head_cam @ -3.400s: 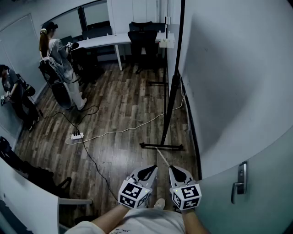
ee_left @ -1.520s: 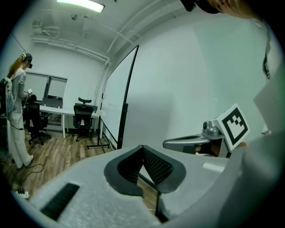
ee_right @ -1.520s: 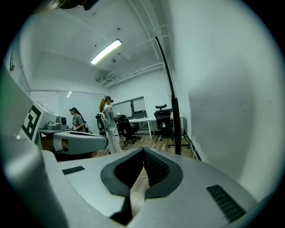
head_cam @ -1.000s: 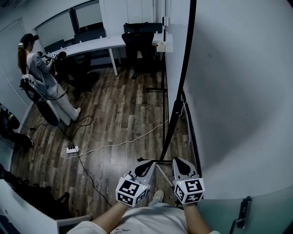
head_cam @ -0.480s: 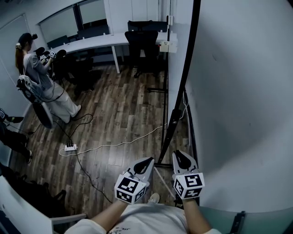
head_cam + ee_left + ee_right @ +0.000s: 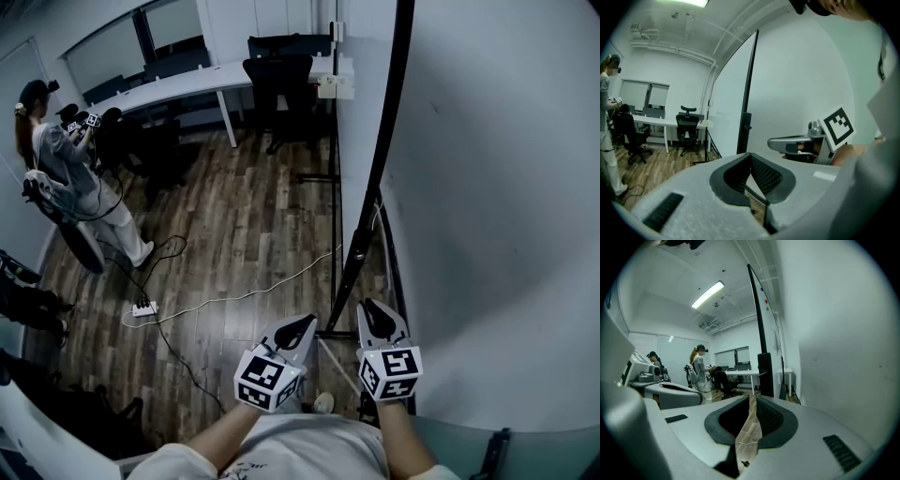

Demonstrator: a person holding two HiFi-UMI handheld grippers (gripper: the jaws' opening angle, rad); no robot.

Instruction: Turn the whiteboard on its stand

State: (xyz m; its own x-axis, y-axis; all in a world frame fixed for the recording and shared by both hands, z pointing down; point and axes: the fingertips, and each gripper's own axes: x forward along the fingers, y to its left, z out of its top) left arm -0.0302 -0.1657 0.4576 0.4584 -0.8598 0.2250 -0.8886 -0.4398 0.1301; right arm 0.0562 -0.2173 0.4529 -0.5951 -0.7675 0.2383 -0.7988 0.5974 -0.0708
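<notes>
The whiteboard [image 6: 487,187] is filling the right side, standing upright in its black stand [image 6: 373,187] on the wooden floor [image 6: 244,234]. A person [image 6: 56,159] across the room is showing nearer the head view's left edge than half a second ago. The left gripper [image 6: 302,325] and right gripper [image 6: 372,309] are hovering near the stand's foot, both closed on nothing.

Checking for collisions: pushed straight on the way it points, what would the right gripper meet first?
Probably the black upright post of the whiteboard stand, almost dead ahead of the right gripper, though depth is unclear.
</notes>
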